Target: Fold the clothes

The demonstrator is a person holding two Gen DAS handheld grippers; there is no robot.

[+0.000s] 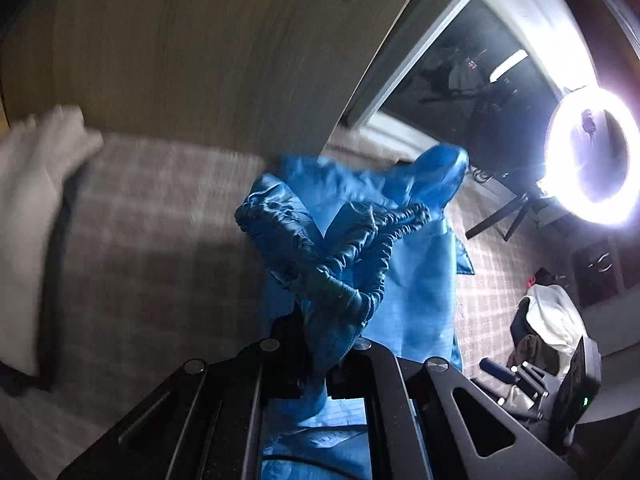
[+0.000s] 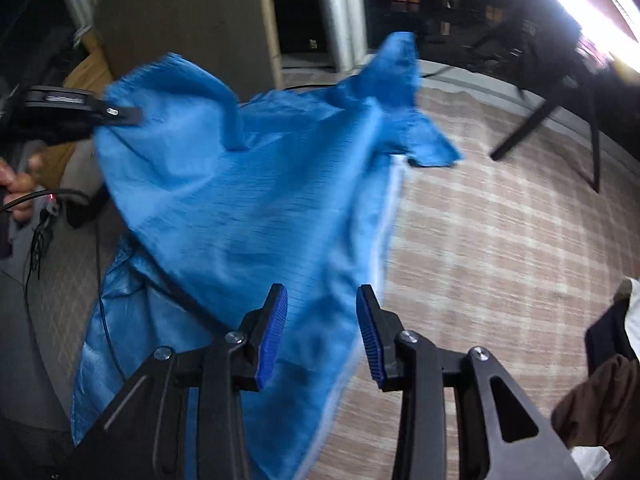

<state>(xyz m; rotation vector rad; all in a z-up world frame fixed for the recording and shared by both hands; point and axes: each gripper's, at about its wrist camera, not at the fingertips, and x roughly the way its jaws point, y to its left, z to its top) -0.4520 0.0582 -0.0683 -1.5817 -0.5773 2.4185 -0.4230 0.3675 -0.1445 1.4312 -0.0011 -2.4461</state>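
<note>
A thin blue garment (image 1: pixel 360 248) with a gathered elastic band hangs bunched up over the plaid surface. My left gripper (image 1: pixel 320 360) is shut on it, and the cloth rises out from between its fingers. In the right wrist view the same garment (image 2: pixel 248 200) spreads wide, with the left gripper (image 2: pixel 128 114) pinching its upper left edge. My right gripper (image 2: pixel 322 332) stands open, its blue ribbed pads (image 2: pixel 276 332) apart. The cloth lies behind the gap and neither pad presses on it.
A plaid-covered surface (image 2: pixel 500 240) lies underneath. A white pillow (image 1: pixel 32 208) is at the left, and a bright ring light (image 1: pixel 592 160) on a tripod (image 2: pixel 560 128) at the far right. Brown and white clothes (image 2: pixel 600 400) are piled at the right edge. A person's hand (image 2: pixel 16 188) is at the left.
</note>
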